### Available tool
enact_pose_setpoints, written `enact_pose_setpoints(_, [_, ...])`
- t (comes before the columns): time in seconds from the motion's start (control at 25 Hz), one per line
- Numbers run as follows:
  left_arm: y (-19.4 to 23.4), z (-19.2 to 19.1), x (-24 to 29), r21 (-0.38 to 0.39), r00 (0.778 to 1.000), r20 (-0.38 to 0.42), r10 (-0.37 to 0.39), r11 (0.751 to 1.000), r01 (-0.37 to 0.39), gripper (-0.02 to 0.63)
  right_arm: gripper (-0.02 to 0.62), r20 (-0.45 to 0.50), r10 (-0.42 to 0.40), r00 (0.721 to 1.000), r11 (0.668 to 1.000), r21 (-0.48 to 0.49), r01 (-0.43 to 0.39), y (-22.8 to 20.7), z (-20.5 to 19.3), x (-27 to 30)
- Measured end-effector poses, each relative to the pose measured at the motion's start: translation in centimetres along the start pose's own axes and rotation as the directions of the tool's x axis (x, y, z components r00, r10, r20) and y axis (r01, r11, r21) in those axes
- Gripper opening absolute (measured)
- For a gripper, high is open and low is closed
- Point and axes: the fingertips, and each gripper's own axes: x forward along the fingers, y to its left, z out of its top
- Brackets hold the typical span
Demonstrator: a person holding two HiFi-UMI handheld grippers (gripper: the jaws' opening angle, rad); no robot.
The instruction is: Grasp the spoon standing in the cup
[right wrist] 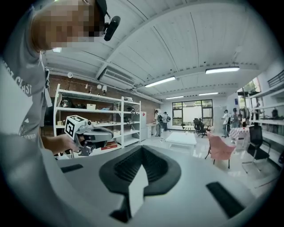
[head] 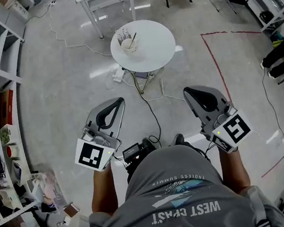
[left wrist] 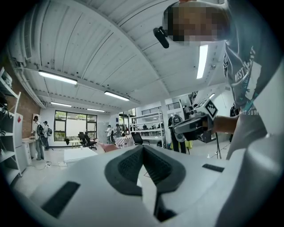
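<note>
L gripper [head: 111, 109] has its jaws pressed together w/ nothing between them, as its own view shows; R gripper [head: 198, 96] is likewise closed & empty, pads meeting edge to edge. Both are held low in front of the person [head: 179, 194], side by side, well apart from each other, tips pointing to 12 o'clock over the floor [head: 66, 95]. A black cable [head: 148, 104] runs on the floor between them toward the round table [head: 160, 47], which stands well ahead at 12 o'clock. The cup [head: 129, 45] sits on the table's 9 o'clock side, near the rim, w/ the spoon [head: 133, 36] standing in it, handle leaning to approx 1 o'clock. A clear glass-like item [head: 122, 34] is just beside the cup at 11 o'clock, too small to tell what it is. Step in hand, as I judge it: the approach isn't under way yet, since neither gripper is anywhere near the spoon. Next move calls for walking up to the table, choosing one gripper (cup lies slightly to the L, so L looks marginally handier), opening its jaws, lowering them around the upper handle w/out knocking cup or glass-like item, then closing on the handle. Likely risk: thin handle in a light cup, so a sideways nudge could tip it
</note>
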Motion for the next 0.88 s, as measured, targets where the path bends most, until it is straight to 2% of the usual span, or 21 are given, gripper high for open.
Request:
enact_pose_setpoints(0.28, [1.1, -0.1, -1.1, -0.008, 1.000, 0.019, -0.024, 1.000, 0.024, -0.003, 0.002, 0.019, -0.042, 0.999, 0.999, 0.028, 0.042, 0.9, 0.7, 0.9])
enact_pose_setpoints(0.48, [1.2, -0.6, -0.9, -0.032, 1.000, 0.011, -0.017, 0.999, 0.017, -0.003, 0.002, 0.011, -0.052, 0.999, 0.998, 0.035, 0.052, -0.3, 0.7, 1.2])
enact_pose_setpoints(0.88, [3.1, -1.3, 0.7, -0.031, 0.998, -0.039, 0.052, 0.998, -0.053, -0.003, 0.002, 0.035, 0.011, 0.999, 0.998, 0.058, -0.013, -3.4, 0.7, 4.1])
